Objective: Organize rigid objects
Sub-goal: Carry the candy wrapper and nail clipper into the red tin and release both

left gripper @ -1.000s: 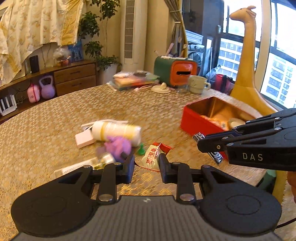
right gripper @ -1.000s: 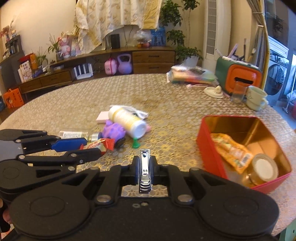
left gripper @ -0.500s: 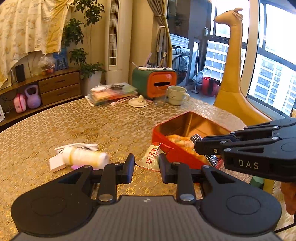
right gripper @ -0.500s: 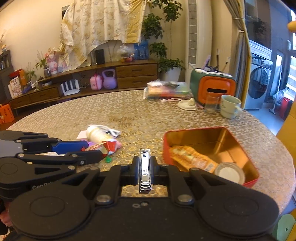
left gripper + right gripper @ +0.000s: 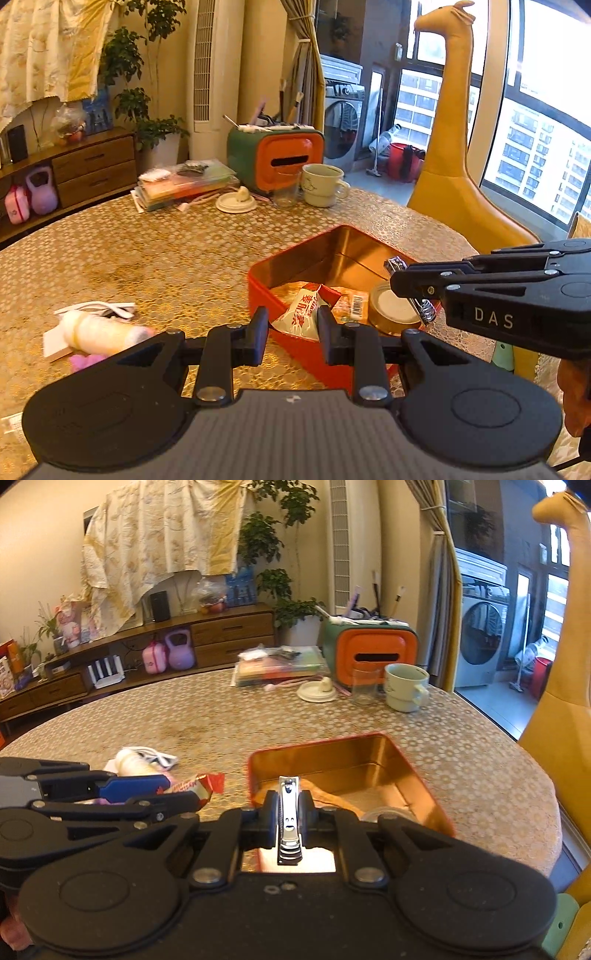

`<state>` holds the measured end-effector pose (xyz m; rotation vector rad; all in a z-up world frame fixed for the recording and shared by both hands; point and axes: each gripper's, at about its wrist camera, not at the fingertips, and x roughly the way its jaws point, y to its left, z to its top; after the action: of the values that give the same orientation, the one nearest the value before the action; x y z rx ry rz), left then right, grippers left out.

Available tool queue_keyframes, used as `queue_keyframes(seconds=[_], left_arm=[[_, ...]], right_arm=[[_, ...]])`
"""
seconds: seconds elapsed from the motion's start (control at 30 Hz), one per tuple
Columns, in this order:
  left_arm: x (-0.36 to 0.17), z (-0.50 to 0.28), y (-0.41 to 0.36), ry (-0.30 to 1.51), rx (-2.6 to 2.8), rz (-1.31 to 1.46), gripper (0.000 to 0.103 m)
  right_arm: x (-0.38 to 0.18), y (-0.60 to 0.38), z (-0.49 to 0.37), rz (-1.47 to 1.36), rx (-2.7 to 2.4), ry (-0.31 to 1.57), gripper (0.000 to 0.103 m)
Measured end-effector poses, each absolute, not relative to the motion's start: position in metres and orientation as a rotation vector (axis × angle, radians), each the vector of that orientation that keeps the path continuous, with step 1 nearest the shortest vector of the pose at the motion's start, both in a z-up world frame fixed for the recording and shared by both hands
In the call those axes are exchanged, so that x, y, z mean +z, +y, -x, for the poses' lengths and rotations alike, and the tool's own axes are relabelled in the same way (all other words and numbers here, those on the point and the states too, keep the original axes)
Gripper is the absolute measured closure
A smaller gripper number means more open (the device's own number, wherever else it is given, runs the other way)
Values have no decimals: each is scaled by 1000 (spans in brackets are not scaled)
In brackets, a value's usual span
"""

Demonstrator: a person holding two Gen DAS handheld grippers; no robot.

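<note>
Steel nail clipper (image 5: 290,818) and red snack packet (image 5: 303,309) carried to the tin.
The right gripper (image 5: 290,806) is clenched on the clipper, the left gripper (image 5: 289,325) pinches the packet; both hang over the near edge of the red tin (image 5: 424,775), so next comes lowering and letting go inside. Far left, a white bottle (image 5: 98,334) waits.

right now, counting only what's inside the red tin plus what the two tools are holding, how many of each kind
snack packets: 2 (held packet in the left tool, orange packet in the red tin)
nail clipper: 1 (in the right tool)
round lidded jar: 1 (in the tin)
total: 4
</note>
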<state>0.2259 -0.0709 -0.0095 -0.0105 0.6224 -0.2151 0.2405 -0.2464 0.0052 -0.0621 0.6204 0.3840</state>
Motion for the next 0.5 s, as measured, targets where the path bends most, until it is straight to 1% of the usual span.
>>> queue_keyframes(seconds=[0.5], left_arm=[[-33,-278,-106,714,-239,20,76]], right_arm=[[-18,-283,-298,10,321,674,93]])
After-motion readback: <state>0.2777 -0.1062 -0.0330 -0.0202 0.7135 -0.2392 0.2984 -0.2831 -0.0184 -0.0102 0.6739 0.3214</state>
